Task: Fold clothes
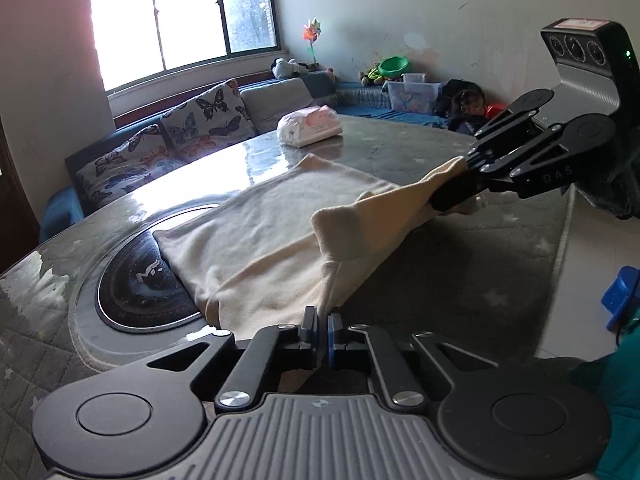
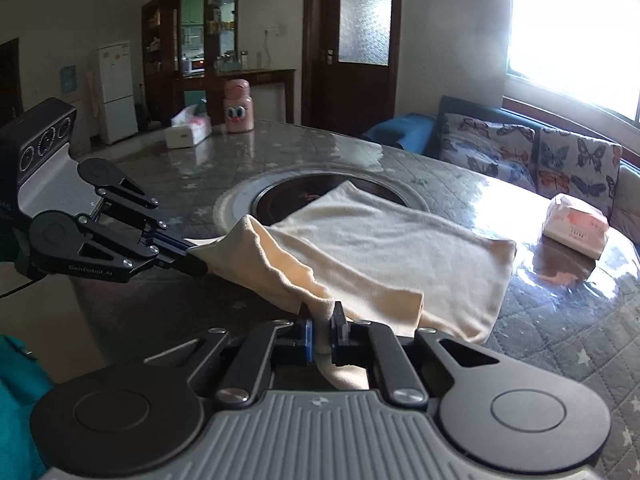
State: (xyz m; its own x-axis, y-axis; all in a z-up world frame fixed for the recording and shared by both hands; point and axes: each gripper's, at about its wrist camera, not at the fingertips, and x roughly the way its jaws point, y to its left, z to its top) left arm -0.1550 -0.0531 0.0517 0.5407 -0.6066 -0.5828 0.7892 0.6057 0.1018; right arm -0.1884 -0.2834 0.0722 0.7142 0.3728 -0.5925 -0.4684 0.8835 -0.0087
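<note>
Together, the left gripper [image 1: 322, 326] and right gripper [image 2: 322, 330] were each clamped shut on a near corner of the cream garment [image 1: 256, 236], raised just above the table [image 1: 400, 148]; its far half lay flat beside the inset cooktop [image 1: 136, 284]. Good practice (judged): carry both corners level toward the far edge, keeping the held hem taut.

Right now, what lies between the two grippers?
Only the cream cloth: its raised near edge spans from the left gripper to the right gripper, both shut on it. The right wrist view shows it.
</note>
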